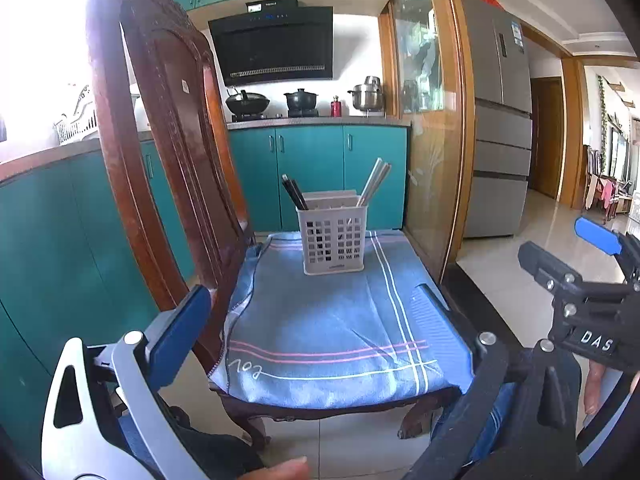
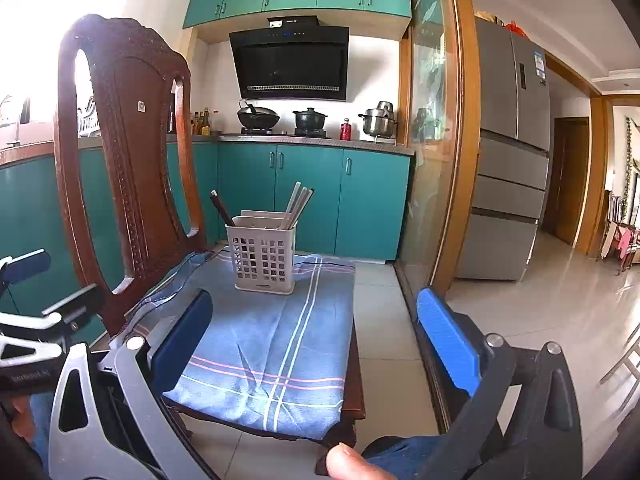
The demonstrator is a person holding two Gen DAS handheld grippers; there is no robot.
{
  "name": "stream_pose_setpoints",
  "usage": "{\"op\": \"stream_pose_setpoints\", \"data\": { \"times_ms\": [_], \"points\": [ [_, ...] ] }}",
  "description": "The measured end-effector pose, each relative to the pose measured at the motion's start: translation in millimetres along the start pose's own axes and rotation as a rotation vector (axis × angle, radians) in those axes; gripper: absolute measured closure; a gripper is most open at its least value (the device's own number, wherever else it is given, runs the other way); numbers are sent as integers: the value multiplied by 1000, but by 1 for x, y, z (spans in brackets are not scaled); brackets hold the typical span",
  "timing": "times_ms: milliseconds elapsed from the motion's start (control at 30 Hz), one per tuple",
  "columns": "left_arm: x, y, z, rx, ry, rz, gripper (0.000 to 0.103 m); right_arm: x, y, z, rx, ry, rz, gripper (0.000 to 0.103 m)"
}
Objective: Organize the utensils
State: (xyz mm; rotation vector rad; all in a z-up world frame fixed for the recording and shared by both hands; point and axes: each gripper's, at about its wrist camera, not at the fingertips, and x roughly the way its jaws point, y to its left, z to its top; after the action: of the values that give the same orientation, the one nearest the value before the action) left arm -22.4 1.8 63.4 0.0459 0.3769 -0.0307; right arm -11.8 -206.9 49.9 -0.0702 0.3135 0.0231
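Both the left tongs [image 1: 316, 308] and the right tongs [image 2: 316, 328] stand wide and hold nothing, short of a blue cloth [image 1: 320, 320] on a wooden chair [image 1: 160, 120]. Beyond them, on the cloth's far part, a white perforated holder [image 1: 331, 236] keeps dark chopsticks [image 1: 294, 194] at its left and pale chopsticks [image 1: 374, 182] at its right.

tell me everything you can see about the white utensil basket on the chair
The utensil basket is a pale, plastic-looking rectangular holder with grid-perforated walls, a solid base band and a small printed label low on its front. It stands upright on the blue striped cloth covering the chair seat, toward the far end. Dark chopsticks lean out at its left side, light chopsticks at its right, apparently in separate compartments. Neither pair of tongs touches it.
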Motion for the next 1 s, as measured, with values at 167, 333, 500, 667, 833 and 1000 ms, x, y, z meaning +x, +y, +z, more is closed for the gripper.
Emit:
{"op": "stream_pose_setpoints", "data": {
  "times_ms": [167, 333, 500, 667, 833, 1000],
  "points": [
    [-2, 6, 1, -12, -8, -7, 3, 0, 4, 0, -14, -1, -15, 3],
    [2, 10, -2, -19, 3, -14, 3, 3, 11, -1, -28, 0, -14, 3],
    [7, 12, -5, -29, 19, -23, 3, 8, 19, -2, -51, 14, -12, 3],
    [11, 11, -8, -26, 35, -29, 3, 11, 20, -3, -52, 21, -6, 3],
    [14, 10, -10, -28, 48, -32, 3, 12, 21, -5, -53, 30, -7, 3],
    [17, 8, -10, -24, 53, -36, 3, 13, 19, -5, -51, 32, -7, 3]
  ]
}}
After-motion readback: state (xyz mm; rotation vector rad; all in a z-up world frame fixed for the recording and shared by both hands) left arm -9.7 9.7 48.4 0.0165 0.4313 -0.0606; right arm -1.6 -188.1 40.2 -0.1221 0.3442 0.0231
